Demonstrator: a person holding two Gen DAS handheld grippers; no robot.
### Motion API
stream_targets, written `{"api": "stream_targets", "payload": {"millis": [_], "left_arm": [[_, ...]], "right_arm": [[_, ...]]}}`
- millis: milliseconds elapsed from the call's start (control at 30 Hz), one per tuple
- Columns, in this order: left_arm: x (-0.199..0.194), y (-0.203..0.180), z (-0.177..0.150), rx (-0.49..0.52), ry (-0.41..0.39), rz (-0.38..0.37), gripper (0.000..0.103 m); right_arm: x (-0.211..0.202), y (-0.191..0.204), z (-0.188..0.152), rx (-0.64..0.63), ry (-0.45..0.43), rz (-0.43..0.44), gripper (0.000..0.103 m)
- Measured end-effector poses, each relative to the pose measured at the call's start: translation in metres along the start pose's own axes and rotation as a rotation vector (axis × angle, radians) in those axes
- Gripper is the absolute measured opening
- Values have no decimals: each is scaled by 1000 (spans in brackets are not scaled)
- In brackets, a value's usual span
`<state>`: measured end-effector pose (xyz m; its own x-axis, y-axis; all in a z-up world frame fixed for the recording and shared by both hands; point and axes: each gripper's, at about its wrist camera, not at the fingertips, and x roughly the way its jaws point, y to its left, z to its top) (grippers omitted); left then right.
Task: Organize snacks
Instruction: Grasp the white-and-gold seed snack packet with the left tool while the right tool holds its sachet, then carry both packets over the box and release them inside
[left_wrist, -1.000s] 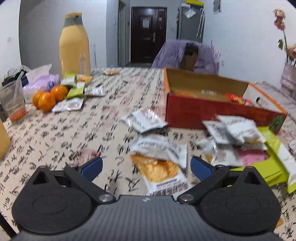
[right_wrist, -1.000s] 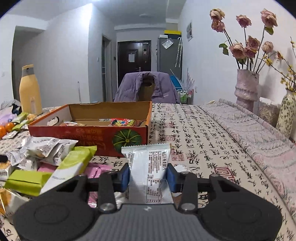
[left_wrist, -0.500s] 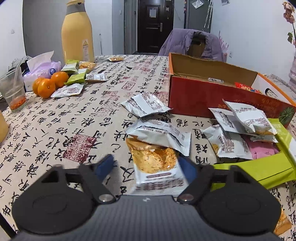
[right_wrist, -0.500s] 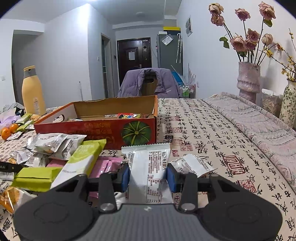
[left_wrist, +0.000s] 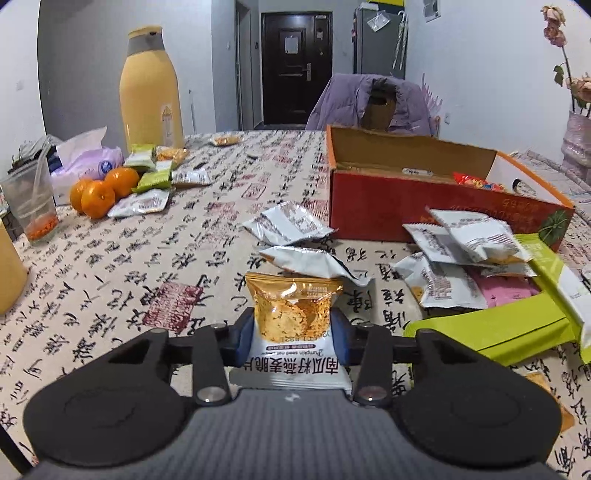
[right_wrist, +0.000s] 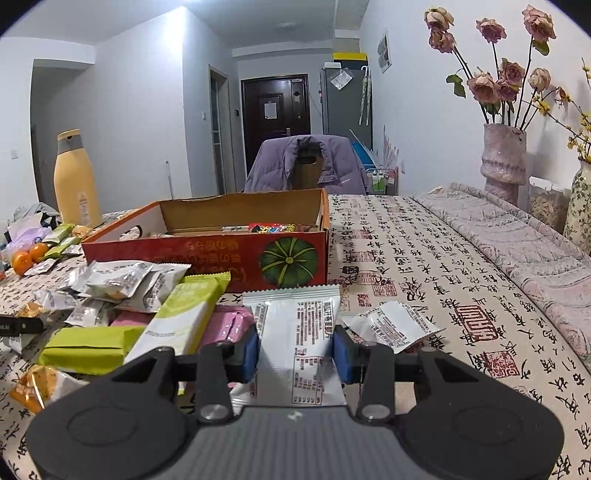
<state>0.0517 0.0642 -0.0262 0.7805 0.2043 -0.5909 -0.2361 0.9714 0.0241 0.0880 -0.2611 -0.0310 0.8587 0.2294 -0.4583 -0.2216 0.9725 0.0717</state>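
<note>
Where jaws gaped, gold packet (left_wrist: 290, 314) clamped.

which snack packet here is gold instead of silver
The gold packet pinched in the left tongs; the loose packets beyond it are silver.

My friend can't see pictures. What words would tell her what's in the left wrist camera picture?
The left hand-held gripper, whose jaws have just been closing, grips a gold snack packet over a table covered in calligraphy print. Silver packets lie beyond it, with an open red box to the right and oranges beside a tall yellow bottle on the left.
</note>
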Motion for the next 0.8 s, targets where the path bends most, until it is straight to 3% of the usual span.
{"api": "stream_targets", "payload": {"millis": [367,800], "left_arm": [[-36,-6,18,27,-133,-27,42],[-31,-31,70,63,-267,-78,42]], "right_arm": [[-8,11,10,-15,-34,25,40],[17,25,52,-41,-102,56,40]]}}
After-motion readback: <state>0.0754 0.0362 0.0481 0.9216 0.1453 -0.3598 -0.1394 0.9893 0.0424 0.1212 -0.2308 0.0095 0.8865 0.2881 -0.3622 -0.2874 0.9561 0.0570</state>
